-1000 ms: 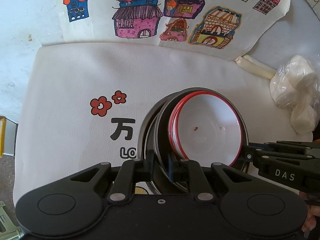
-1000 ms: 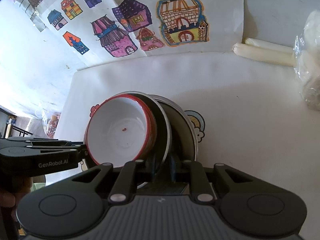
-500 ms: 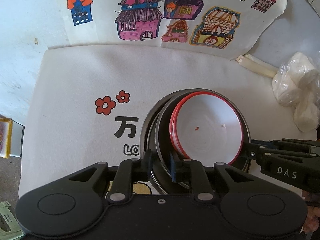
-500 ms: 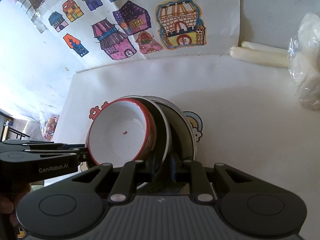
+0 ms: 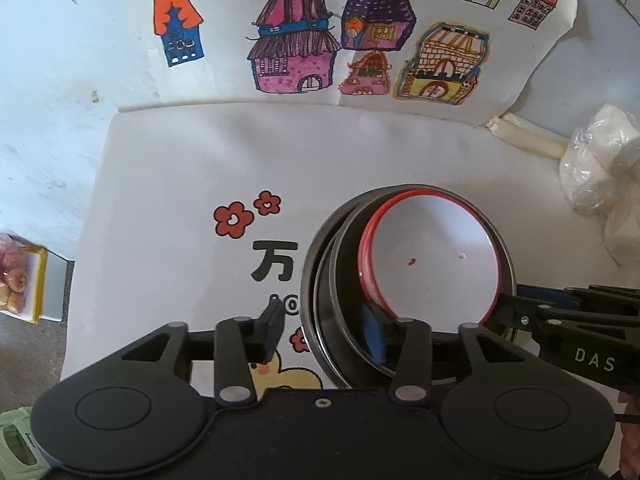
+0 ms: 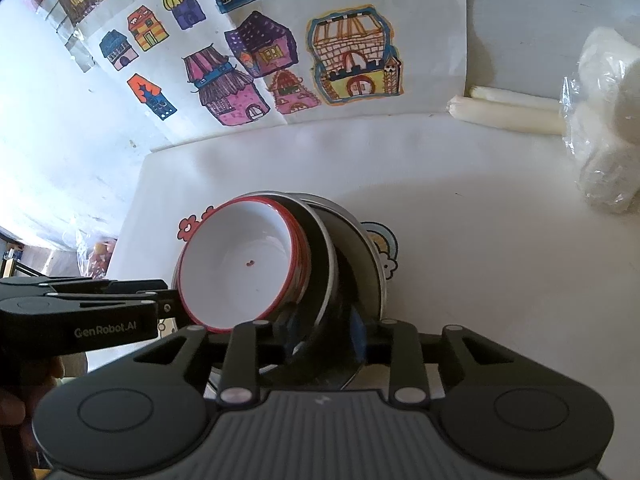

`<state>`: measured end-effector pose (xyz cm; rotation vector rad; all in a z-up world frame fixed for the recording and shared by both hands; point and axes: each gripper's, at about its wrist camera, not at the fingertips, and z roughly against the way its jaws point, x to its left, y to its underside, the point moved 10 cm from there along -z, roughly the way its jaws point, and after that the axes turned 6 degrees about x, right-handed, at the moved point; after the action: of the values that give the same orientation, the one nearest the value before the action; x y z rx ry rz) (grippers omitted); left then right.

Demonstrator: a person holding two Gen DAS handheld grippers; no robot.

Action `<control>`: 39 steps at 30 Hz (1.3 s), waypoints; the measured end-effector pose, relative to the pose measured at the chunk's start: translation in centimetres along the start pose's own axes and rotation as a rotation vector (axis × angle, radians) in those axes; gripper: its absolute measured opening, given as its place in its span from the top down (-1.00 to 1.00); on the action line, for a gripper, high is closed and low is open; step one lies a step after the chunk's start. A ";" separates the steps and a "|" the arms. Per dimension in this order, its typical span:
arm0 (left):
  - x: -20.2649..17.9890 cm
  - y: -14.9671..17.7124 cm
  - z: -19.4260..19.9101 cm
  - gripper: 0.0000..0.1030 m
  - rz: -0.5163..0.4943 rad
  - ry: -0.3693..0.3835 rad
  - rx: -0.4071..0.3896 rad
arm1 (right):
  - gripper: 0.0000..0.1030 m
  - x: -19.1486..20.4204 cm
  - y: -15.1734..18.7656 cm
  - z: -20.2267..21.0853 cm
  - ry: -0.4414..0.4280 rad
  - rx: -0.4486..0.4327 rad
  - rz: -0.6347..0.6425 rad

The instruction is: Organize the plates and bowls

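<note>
Both pairs of jaws have just been opening: a second ago each was pinched on a metal rim of the stack, and now the left gripper [image 5: 324, 330] stands fairly wide, one finger out over the cloth, the other inside the metal bowls, pads off the rims. The right gripper [image 6: 320, 330] has parted less, its jaws narrow but clear of the rim between them. To my eye the stack has been set down and is being let go from both sides at once, so that it does not tip. The white bowl [image 5: 430, 254], smooth and glossy with a thin red lip and a tiny red speck in its bottom, sits nested in the upper steel bowl [image 5: 348, 280], which in turn sits skewed in the lower steel bowl [image 5: 310, 280], so the rims are not concentric. The steel is dull grey with bright rolled edges. The stack rests on a white printed cloth [image 5: 180, 200] covering the surface, near red flowers and black lettering. Behind lies paper with coloured house drawings [image 5: 296, 48]; to the right are pale rolled sticks [image 5: 528, 136] and a crinkled clear bag [image 5: 592, 168] of white lumps.
</note>
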<state>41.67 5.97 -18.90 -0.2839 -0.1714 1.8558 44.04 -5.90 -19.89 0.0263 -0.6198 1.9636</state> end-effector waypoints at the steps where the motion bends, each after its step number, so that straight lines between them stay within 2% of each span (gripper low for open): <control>1: 0.1 0.0 0.0 0.00 0.002 -0.007 0.000 | 0.37 0.0 0.0 0.1 0.001 -0.006 -0.003; 12: 1.2 -0.2 0.8 -0.43 0.033 -0.051 -0.023 | 0.06 -0.3 0.4 0.7 0.026 -0.036 -0.021; 19: 1.8 -0.6 1.3 -0.63 0.072 -0.076 -0.062 | -0.31 -0.8 0.4 1.7 0.045 -0.075 -0.045; 22: 2.0 -0.8 1.6 -0.72 0.081 -0.091 -0.083 | -0.38 -0.7 0.3 2.1 0.049 -0.090 -0.041; 27: 2.0 -0.7 2.1 -0.77 0.087 -0.096 -0.096 | -0.47 -0.4 0.3 2.5 0.045 -0.097 -0.036; 29: 1.9 -0.8 2.3 -0.79 0.091 -0.095 -0.104 | -0.56 -0.3 0.3 2.7 0.040 -0.100 -0.031; 32: 1.6 -0.8 2.7 -0.96 0.094 -0.079 -0.116 | -0.66 -0.1 0.1 3.1 0.035 -0.112 -0.018; 39: 1.2 -0.3 3.4 -0.98 0.133 -0.084 -0.135 | -0.78 -0.3 -0.4 4.1 0.020 -0.148 -0.003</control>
<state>40.65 7.30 -15.65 -0.3176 -0.3436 1.9929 43.51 -7.81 -16.24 -0.0841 -0.7493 1.9087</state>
